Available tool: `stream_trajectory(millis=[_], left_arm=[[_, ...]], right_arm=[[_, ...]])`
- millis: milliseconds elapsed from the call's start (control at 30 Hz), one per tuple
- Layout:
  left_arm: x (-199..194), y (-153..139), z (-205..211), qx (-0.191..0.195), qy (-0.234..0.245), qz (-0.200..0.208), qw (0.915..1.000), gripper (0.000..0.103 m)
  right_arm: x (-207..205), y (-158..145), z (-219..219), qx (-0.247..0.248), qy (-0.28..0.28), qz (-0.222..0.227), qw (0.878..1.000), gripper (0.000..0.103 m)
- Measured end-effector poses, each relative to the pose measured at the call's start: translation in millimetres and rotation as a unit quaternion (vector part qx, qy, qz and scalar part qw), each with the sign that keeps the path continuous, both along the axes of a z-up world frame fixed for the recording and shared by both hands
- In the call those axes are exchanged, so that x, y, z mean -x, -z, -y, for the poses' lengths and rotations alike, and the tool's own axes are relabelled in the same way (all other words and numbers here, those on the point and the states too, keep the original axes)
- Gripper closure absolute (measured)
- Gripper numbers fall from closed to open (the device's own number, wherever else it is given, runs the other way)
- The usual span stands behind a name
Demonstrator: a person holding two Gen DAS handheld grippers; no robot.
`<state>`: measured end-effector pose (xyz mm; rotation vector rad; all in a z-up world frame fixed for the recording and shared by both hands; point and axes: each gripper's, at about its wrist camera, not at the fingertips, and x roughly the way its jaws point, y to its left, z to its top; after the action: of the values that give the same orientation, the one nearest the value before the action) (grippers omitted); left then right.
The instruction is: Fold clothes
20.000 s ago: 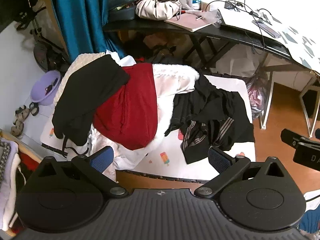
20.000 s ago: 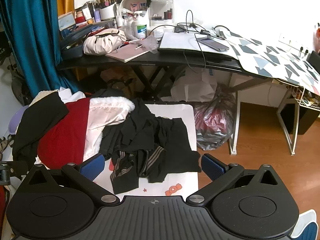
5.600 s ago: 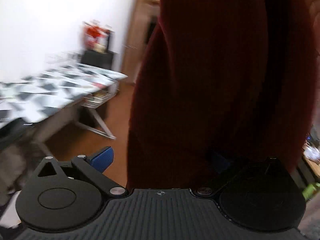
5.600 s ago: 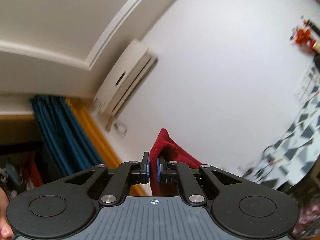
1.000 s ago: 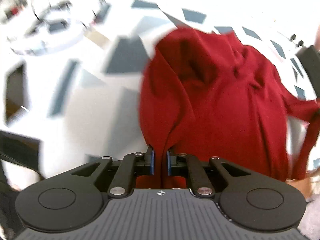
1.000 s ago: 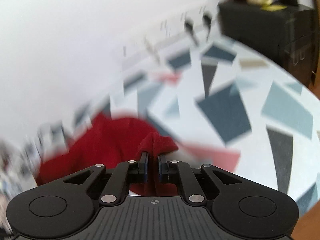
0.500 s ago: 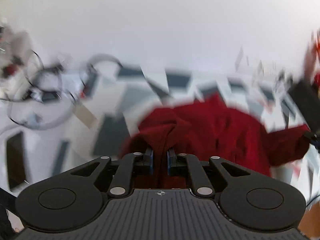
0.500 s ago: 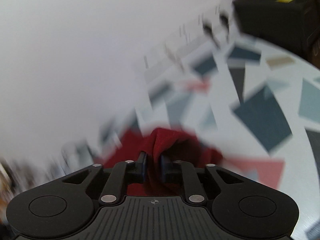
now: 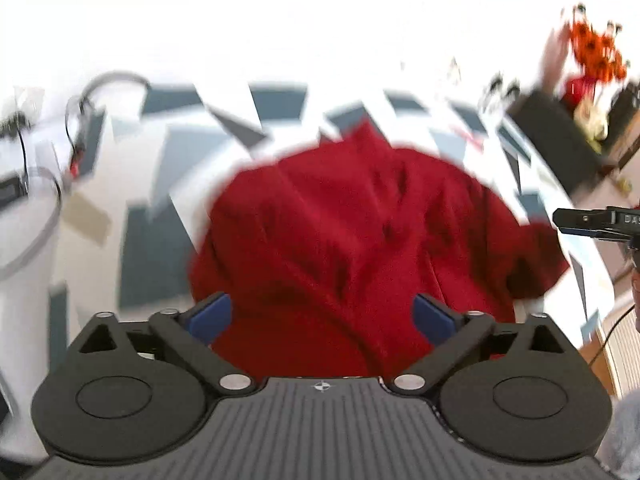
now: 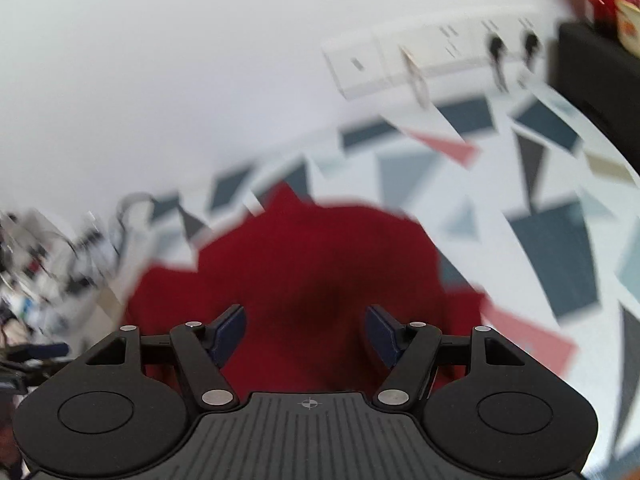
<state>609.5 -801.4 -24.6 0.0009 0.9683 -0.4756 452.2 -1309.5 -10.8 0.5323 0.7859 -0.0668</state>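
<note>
A red garment (image 9: 360,232) lies crumpled on a table with a white cover patterned in grey shapes (image 9: 156,240). My left gripper (image 9: 322,316) is open just above its near edge, holding nothing. In the right wrist view the same red garment (image 10: 304,264) lies on the patterned cover (image 10: 552,248), and my right gripper (image 10: 306,330) is open above its near edge, holding nothing. Part of the right gripper (image 9: 596,222) shows at the right edge of the left wrist view. Both views are blurred by motion.
Cables (image 9: 52,168) lie on the table at the left. A white wall socket strip with plugs (image 10: 440,56) runs along the wall behind the table. A black cabinet (image 9: 560,140) with orange flowers (image 9: 596,52) stands at the far right.
Both grippers were shut on the red garment half a second ago. Both have opened and let it go, and it now lies spread on the patterned table.
</note>
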Motion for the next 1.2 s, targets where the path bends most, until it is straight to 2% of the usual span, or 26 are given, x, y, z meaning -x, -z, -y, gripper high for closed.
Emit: stream_trajectory(millis=[67, 167, 300, 367, 433, 500, 567, 667, 733, 767, 800, 833, 867, 933, 967, 1033, 1100, 1167, 1200], left_arm=[[-20.7, 14.7, -8.6, -0.023, -0.012, 0.011, 0.9996, 0.001], [-46.0, 44.1, -15.1, -0.059, -0.034, -0.002, 0.9977, 0.001], [-54.1, 78.7, -17.1, -0.033, -0.035, -0.029, 0.9984, 0.001], [-51.9, 82.2, -13.8, -0.037, -0.045, -0.01, 0.9983, 0.001], [-47.0, 75.7, -12.0, -0.045, -0.067, 0.045, 0.9957, 0.001], [-53.8, 69.3, -12.4, -0.017, -0.078, 0.068, 0.9945, 0.001], [-68.7, 70.9, -15.9, 0.035, -0.08, 0.04, 0.9954, 0.001], [-81.7, 81.3, -13.8, 0.063, -0.088, -0.011, 0.9941, 0.001], [-81.6, 89.5, -9.3, 0.041, -0.097, -0.026, 0.9941, 0.001], [-80.1, 92.3, -7.5, 0.029, -0.099, -0.028, 0.9943, 0.002], [-78.5, 95.1, -5.6, 0.017, -0.102, -0.029, 0.9943, 0.005], [-76.1, 96.2, -5.1, 0.008, -0.103, -0.027, 0.9943, 0.017], [-74.4, 97.5, -3.8, 0.0, -0.102, -0.022, 0.9946, 0.041], [-76.4, 96.8, 0.0, -0.025, -0.108, -0.014, 0.9937, 0.067], [-77.7, 94.5, 0.4, -0.036, -0.117, -0.006, 0.9925, 0.073], [-81.6, 90.1, -0.3, -0.048, -0.137, 0.011, 0.9893, 0.075], [-90.7, 89.7, -6.0, -0.026, -0.159, 0.009, 0.9869, 0.071], [-99.1, 93.5, -2.9, -0.017, -0.161, -0.007, 0.9868, 0.056], [-103.2, 95.6, -0.8, -0.014, -0.161, -0.016, 0.9867, 0.052]], right_arm=[[-31.0, -6.8, -3.0, -0.011, -0.006, 0.016, 1.0, 0.042], [-79.5, -7.2, -12.5, -0.011, -0.013, 0.045, 0.999, 0.044], [-142.9, 11.2, -19.0, 0.005, 0.027, 0.042, 0.999, 0.042], [-170.4, 28.8, -20.1, 0.029, 0.035, 0.029, 0.999, 0.043], [-195.3, 48.5, -21.0, 0.059, 0.014, 0.02, 0.998, 0.039], [-219.5, 68.5, -21.5, 0.083, -0.024, 0.017, 0.996, 0.038], [-242.8, 89.8, -23.2, 0.106, -0.054, 0.003, 0.993, 0.034], [-275.2, 119.1, -29.4, 0.144, -0.103, -0.043, 0.983, 0.033], [-287.3, 133.5, -33.5, 0.164, -0.132, -0.059, 0.976, 0.037], [-287.5, 135.8, -35.7, 0.171, -0.147, -0.049, 0.973, 0.044], [-287.3, 137.3, -37.6, 0.173, -0.166, -0.039, 0.97, 0.067], [-287.1, 137.0, -38.4, 0.164, -0.188, -0.031, 0.968, 0.093], [-287.2, 135.6, -37.7, 0.152, -0.202, -0.028, 0.967, 0.092], [-280.8, 125.7, -31.7, 0.16, -0.183, 0.005, 0.97, 0.094], [-275.6, 118.5, -26.4, 0.172, -0.16, 0.031, 0.972, 0.094], [-264.1, 103.7, -5.7, 0.188, -0.084, 0.077, 0.976, 0.094], [-258.6, 103.3, 13.8, 0.189, -0.031, 0.073, 0.979, 0.092], [-261.6, 120.1, 22.4, 0.205, -0.024, 0.019, 0.978, 0.076], [-265.0, 129.6, 22.2, 0.217, -0.029, -0.017, 0.976, 0.06]])
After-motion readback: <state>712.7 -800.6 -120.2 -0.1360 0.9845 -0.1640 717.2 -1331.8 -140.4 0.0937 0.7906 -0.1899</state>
